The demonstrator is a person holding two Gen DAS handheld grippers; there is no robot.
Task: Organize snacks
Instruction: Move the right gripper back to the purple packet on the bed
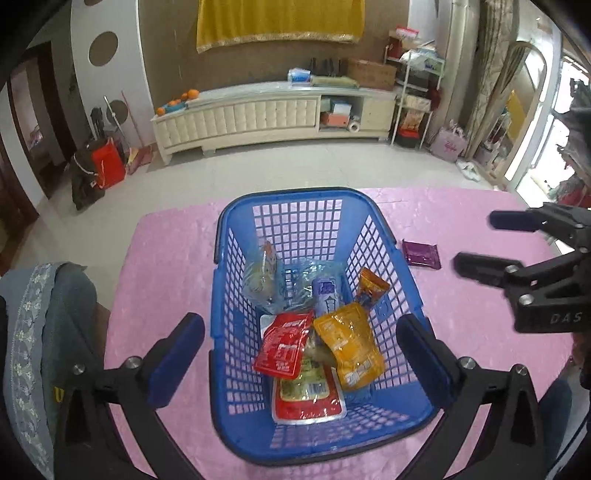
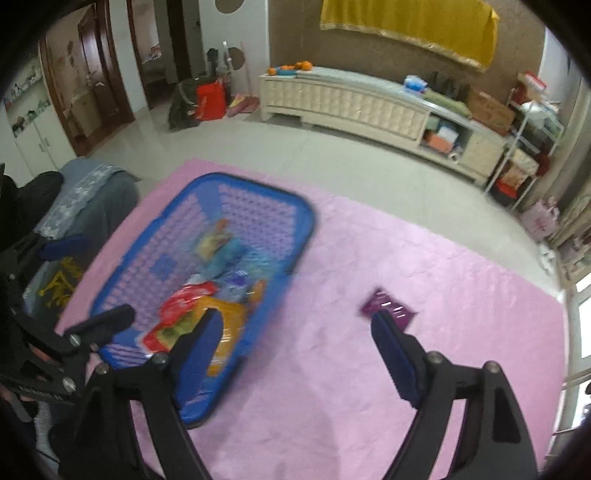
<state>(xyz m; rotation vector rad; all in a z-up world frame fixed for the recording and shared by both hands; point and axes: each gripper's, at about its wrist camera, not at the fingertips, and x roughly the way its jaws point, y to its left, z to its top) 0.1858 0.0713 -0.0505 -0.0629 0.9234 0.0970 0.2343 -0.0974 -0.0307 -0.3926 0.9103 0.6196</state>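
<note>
Between the spread fingers of the left tool [image 1: 301, 345], directly below it, sits the blue basket [image 1: 373, 428] on the pink-covered bench [image 1: 162, 258]. This tool's jaws stand wide apart, one finger outside each long wall of the basket, with nothing gripped. Closest to it inside the basket lies a red-and-white flat pack [image 1: 308, 404], overlapped by a red pouch [image 1: 282, 347] and a yellow pouch [image 1: 349, 345] that lean side by side. Farther in stands a small purple-blue packet [image 1: 325, 293], with an orange wrapper [image 1: 371, 286] against the right wall, a clear crinkled bag [image 1: 299, 277] behind, and a pale packet with an orange top [image 1: 262, 275] toward the left wall.

The right tool [image 2: 297, 334] hovers over the bench to the right of the basket, its jaws also apart and empty. In the left wrist view it shows at the right edge [image 1: 472, 243], pointing toward the basket. Just beyond its right fingertip lies a purple snack packet [image 2: 389, 306], flat on the pink cloth, apart from the basket; in the left wrist view the same packet [image 1: 421, 253] lies just outside the basket's right wall. The right wrist view is blurred, so the basket [image 2: 140, 269] and its contents are smeared there.

To the left of the left tool a grey cloth with a lace trim [image 1: 33, 325] hangs beside the bench. Beyond the bench is pale tiled floor [image 1: 258, 173], then a long cream cabinet [image 1: 258, 114] against the wall, and above it a yellow cloth [image 1: 280, 22].
</note>
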